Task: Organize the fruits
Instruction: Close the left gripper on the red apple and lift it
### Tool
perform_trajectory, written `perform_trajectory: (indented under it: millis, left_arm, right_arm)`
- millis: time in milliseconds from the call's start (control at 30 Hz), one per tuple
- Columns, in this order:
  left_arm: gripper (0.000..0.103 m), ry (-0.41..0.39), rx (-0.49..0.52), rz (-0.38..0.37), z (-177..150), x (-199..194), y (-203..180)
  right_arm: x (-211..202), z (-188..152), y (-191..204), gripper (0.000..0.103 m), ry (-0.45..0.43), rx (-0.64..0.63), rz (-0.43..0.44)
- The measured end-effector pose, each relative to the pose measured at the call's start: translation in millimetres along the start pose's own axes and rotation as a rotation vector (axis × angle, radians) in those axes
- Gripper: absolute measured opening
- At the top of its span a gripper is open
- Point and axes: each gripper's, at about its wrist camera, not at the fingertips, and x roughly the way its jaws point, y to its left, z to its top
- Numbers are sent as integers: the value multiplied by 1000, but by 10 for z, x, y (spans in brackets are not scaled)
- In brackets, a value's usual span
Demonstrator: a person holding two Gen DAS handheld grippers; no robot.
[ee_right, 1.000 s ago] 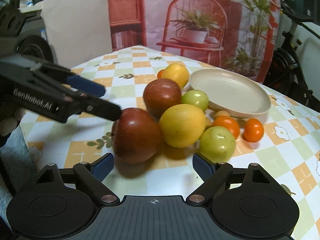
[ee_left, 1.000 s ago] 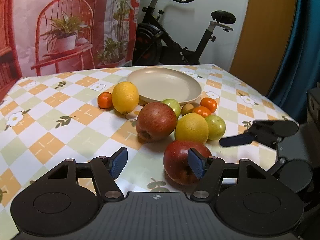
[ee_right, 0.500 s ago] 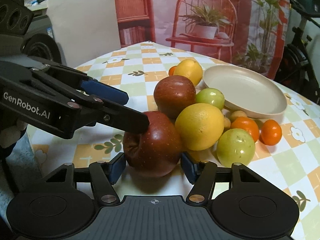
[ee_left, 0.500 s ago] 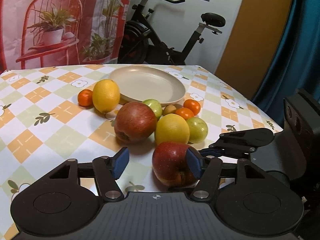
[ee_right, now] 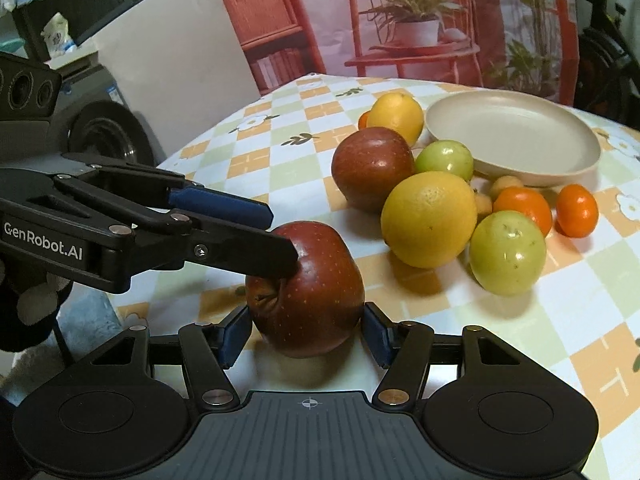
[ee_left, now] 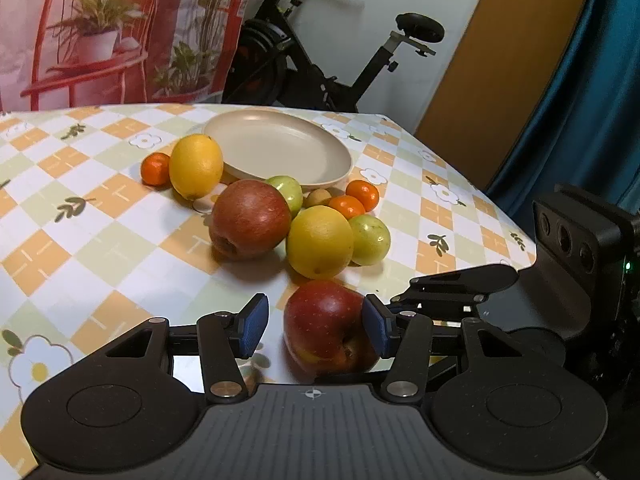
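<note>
- The right gripper is seen closed on the near red apple; both blue pads are pressed against its sides, one to the left and one to the right.
- The left gripper is closing, with the same apple between its fingers. Its right pad touches the apple's side; a gap is left between the left pad and the fruit, so no grip is made by it.
- In the right wrist view, one finger of the left gripper is laid on top of the apple near its stem end.
- The apple rests on the table, near the front edge and apart from the other fruit.
- Behind it a second red apple, two yellow citrus fruits, two green fruits, small oranges and a small tan fruit are gathered in a cluster.
- A beige plate with nothing on it lies just behind the cluster.
- Open cloth is left to the left of the fruit and to the right of the cluster, up to the table's corner.
</note>
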Motion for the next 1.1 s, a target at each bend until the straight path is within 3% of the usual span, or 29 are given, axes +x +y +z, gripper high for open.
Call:
perform_trajectory:
  millis: [500, 1100]
  left_arm:
    - [55, 43, -68, -26, 167, 315, -136]
    - [54, 39, -166, -24, 192, 334, 3]
  right_arm:
    - [-239, -72, -57, 58, -91, -43, -116]
    - [-214, -108, -70, 54, -101, -56, -121]
